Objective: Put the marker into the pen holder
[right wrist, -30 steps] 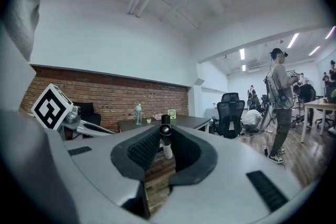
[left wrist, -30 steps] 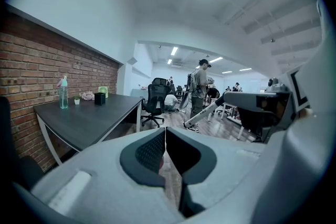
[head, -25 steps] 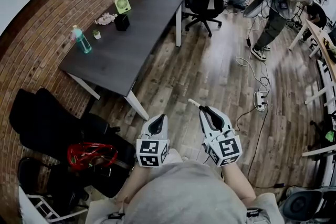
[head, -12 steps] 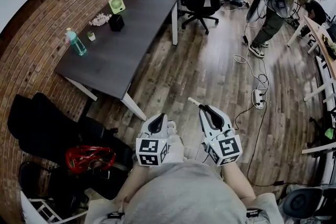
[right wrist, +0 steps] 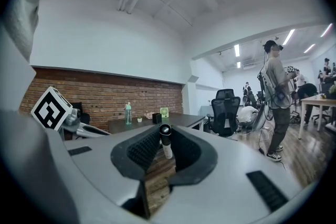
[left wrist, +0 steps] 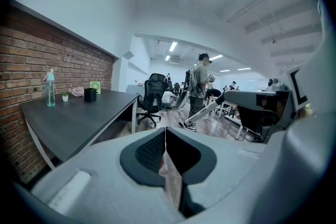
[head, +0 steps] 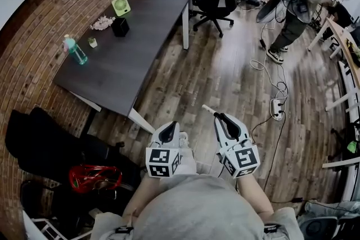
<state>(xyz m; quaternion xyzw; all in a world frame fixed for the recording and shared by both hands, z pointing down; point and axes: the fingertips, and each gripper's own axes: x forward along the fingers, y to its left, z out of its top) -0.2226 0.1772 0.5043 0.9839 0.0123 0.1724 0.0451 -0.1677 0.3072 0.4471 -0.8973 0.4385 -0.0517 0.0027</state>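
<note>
Above wood floor (head: 225, 73): right claw (head: 221, 118) clamped on marker (right wrist: 166, 140), barrel mostly hidden; left claw (head: 168, 133) closed, empty.

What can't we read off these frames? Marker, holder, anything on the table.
- Inside of the pen holder: too small in the head view, seen only side-on in both gripper views.
- Rear of the marker: covered by the right tongs in the head view; the right gripper view shows mostly its end.
- Pale cluster beside the pen holder: too small to name in any view.
</note>
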